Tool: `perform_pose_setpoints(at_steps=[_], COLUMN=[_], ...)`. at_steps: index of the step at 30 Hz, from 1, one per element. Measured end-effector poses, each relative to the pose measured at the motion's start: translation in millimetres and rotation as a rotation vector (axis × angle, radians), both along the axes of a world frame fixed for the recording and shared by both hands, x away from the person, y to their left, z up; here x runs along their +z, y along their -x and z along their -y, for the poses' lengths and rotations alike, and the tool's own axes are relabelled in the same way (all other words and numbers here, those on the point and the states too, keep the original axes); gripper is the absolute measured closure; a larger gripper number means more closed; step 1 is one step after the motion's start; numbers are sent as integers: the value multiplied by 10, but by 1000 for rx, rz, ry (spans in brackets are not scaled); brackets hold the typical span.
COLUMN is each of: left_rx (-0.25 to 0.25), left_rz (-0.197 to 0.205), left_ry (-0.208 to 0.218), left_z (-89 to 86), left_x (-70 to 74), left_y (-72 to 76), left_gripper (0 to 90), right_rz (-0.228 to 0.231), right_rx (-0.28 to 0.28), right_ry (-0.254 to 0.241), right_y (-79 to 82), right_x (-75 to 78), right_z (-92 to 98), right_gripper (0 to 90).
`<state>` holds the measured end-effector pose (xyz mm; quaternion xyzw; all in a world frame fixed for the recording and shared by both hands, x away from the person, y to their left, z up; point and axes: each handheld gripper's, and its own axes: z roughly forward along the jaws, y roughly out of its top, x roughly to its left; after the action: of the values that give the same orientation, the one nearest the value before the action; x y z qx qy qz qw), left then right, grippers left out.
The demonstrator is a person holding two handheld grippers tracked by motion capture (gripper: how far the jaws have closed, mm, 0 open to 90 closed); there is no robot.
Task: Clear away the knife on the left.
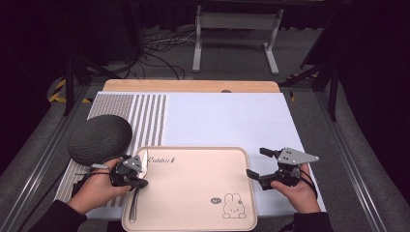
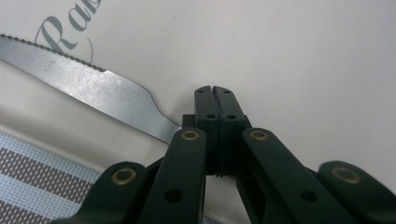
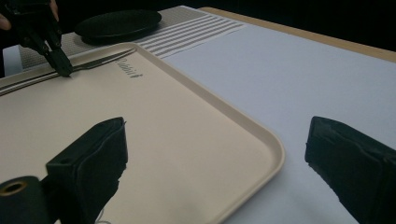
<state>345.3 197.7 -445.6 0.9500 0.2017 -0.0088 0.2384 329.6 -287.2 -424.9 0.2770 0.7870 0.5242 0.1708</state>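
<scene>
Knife (image 1: 139, 182): flat along left edge of pink tray (image 1: 203, 193), blade toward far rim. Left gripper (image 1: 140, 182): jaws fully closed, tips down beside knife neck (image 2: 159, 122), apparently nothing pinched between them. Right gripper (image 1: 255, 164): jaws wide apart, empty, at tray's right rim. Step, by judgement: settling or nudging knife on tray. Next: reopening jaws, straddling handle for any lift. Dark round mat (image 1: 100, 138) left of tray.

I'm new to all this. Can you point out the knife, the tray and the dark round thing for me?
knife (image 2: 88, 88): left gripper view, middle of the blade.
tray (image 1: 193, 148): high view, far rim.
dark round thing (image 1: 100, 137): high view, middle of its textured top.
</scene>
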Motion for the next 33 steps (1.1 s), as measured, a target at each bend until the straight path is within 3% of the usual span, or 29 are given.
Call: perform_pose_setpoints(at_steps=[24, 27, 33], left_rx=[-1, -2, 11], left_rz=[-19, -24, -26], left_ry=[8, 16, 85], left_z=[-57, -51, -62], left_x=[-8, -7, 14], left_y=[74, 75, 79], left_gripper=[897, 866, 638], right_rz=[-5, -5, -4], right_rx=[3, 3, 1], right_ry=[6, 8, 9], right_y=[-4, -5, -3], right_x=[-13, -13, -11], right_z=[-6, -8, -5], right_gripper=[68, 68, 68])
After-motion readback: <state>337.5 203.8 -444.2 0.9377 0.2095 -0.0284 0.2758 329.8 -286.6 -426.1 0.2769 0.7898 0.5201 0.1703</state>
